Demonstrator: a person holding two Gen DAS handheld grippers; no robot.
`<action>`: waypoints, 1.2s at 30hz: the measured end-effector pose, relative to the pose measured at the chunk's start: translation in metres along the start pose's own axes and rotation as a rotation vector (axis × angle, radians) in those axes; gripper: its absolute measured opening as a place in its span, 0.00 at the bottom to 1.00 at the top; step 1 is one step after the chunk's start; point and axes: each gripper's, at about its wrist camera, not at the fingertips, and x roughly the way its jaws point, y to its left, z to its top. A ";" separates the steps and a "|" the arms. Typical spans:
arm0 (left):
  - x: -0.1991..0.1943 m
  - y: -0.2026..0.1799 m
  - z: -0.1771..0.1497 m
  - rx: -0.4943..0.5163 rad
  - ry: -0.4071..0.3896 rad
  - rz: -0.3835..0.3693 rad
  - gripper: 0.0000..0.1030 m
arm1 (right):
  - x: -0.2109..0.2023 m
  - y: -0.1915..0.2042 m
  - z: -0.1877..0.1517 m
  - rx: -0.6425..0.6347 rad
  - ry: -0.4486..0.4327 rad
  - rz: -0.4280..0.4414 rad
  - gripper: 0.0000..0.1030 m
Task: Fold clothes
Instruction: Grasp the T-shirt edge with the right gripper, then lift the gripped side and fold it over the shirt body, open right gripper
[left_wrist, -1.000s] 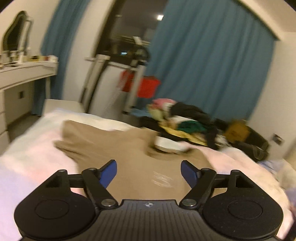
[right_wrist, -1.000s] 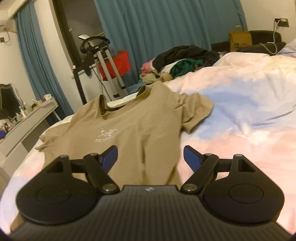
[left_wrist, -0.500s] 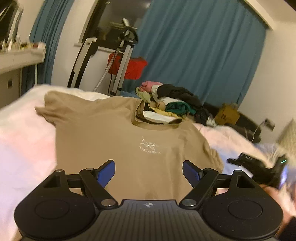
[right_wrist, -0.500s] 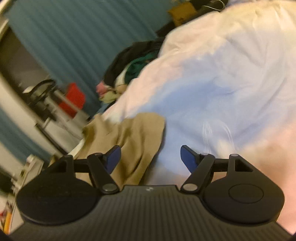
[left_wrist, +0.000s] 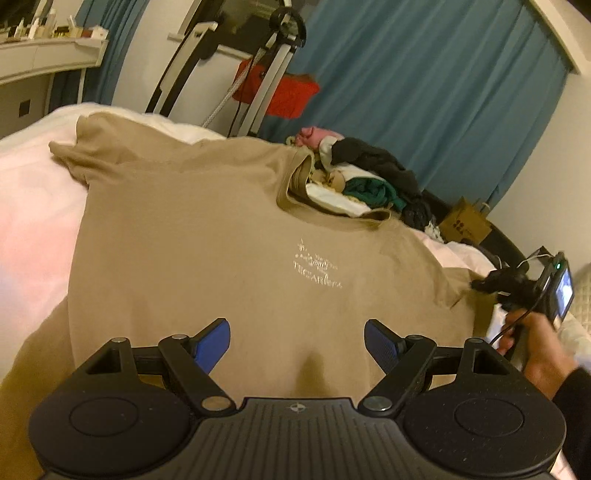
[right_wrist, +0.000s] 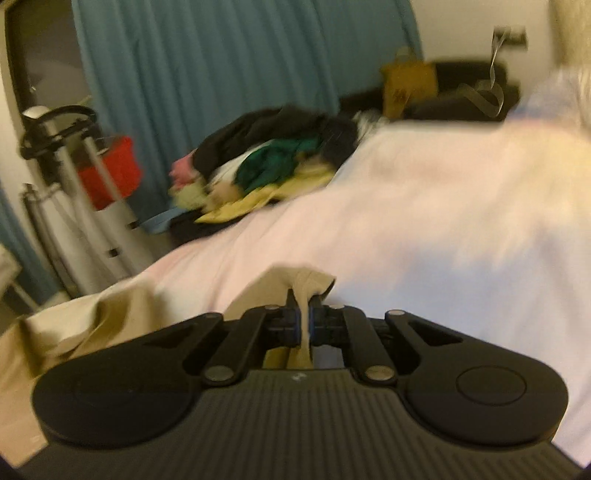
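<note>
Change since earlier: right gripper (right_wrist: 303, 317), wide apart a second ago over the shirt's hem, now has its jaws clamped on a sleeve at the shirt's far side; left gripper (left_wrist: 296, 341) has come lower over the shirt body.
Dressing shelf (left_wrist: 51, 55): far left in the left wrist view, crowded with small bottles.
Exercise machine (left_wrist: 273, 55): upright frame behind the bed, a red bag (left_wrist: 280, 94) hanging on it.
Tan T-shirt (left_wrist: 221, 251): spread front-up on the pale bedspread (left_wrist: 29, 206), collar toward the curtain, white chest print visible; its near sleeve edge is bunched and lifted in the right wrist view (right_wrist: 295, 284).
Left gripper: released, blue pads (left_wrist: 212, 341) well apart, above the lower shirt body, nothing between them.
Clothes pile (left_wrist: 365, 177): black, green, pink and yellow garments just beyond the collar.
Curtain (left_wrist: 424, 92): teal, behind the pile.
Right gripper: clenched on a fold of the tan sleeve, cloth pinched between the fingers; seen in the left wrist view (left_wrist: 480, 285) at the shirt's right edge.
Person's hand (left_wrist: 532, 343): gripping the handle of the right gripper.
</note>
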 end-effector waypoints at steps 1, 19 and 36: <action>0.000 -0.001 0.000 0.006 -0.007 0.002 0.79 | 0.002 -0.003 0.011 -0.013 -0.012 -0.029 0.07; -0.010 -0.005 -0.004 0.050 -0.009 0.035 0.79 | -0.062 -0.085 -0.083 0.500 0.087 0.190 0.74; 0.009 0.001 -0.002 0.010 0.031 0.078 0.80 | 0.022 -0.024 -0.070 0.213 -0.035 0.227 0.65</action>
